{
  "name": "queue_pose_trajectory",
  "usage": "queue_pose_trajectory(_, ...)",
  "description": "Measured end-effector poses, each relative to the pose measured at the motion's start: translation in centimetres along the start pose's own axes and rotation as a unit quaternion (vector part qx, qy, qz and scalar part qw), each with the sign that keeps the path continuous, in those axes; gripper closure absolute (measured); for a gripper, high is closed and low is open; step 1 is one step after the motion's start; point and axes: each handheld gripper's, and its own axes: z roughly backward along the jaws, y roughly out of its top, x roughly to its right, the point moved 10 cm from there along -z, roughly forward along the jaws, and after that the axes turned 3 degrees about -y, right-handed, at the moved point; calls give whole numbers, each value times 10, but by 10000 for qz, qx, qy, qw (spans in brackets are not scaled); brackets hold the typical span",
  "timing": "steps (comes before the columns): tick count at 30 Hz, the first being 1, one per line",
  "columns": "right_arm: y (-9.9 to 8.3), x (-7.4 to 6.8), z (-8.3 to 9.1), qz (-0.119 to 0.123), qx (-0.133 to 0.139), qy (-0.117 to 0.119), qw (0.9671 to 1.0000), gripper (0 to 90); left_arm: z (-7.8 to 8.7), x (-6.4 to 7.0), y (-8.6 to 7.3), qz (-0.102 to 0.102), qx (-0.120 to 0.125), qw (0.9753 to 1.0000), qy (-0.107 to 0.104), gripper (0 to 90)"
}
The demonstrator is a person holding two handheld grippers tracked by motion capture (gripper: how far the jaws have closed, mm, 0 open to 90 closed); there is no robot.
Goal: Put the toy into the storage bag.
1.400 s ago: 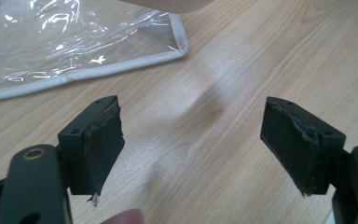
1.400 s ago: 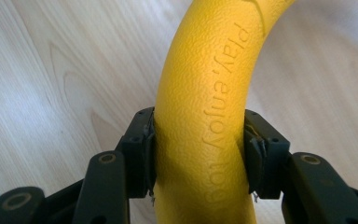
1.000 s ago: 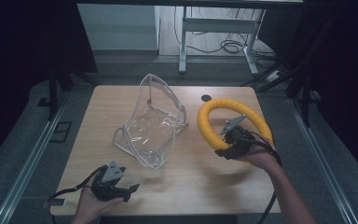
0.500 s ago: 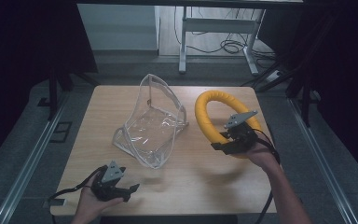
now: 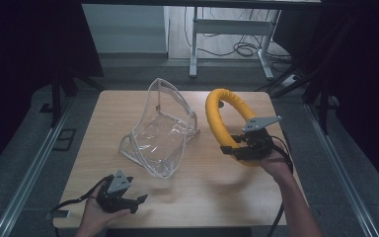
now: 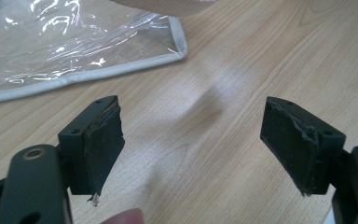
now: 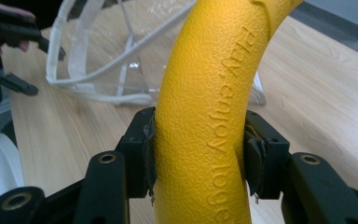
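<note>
The table [image 5: 197, 197] is light wood, and the person's forearms come in over its near edge. A clear bag [image 5: 163, 131] with white trim sits near its middle, propped open, its mouth rising toward the far side and its flat base lying toward the near left.

To the right of the bag, the ring [image 5: 222, 116], a thick yellow hoop with a pebbled skin, is held up on edge above the table's right half. In the high view its plane stands roughly upright and its long axis runs from the near right up toward the far left, so the top of the loop leans toward the bag. In the right gripper view the tube [image 7: 209, 116] rises between the jaws and curves off to the upper right, with raised lettering running along it.

The right tool [image 5: 237, 148] is clamped across the ring's lower arc, one pad pressed on either side of the tube, so the hoop stands above and beyond the tool.

The left tool [image 6: 193, 149] rests low at the near left of the table, jaws spread wide with nothing between them, the bag's trimmed corner just beyond.
</note>
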Motion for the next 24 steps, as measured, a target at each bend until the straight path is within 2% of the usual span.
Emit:
queue_pose_trajectory(10, 12, -6, 2, -109, 425, 129, 9990, 518, 0, 0, 0, -2, -21, 10000, 10, 209)
queue_pose_trajectory(17, 23, -14, 5, -242, 846, 304, 9957, 518, 0, 0, 0, 4, -8, 10000, 8, 209)
queue_pose_trajectory(24, 28, -16, 5, -316, 1067, 392, 9930, 518, -1, 0, -1, -5, -28, 10000, -6, 209)
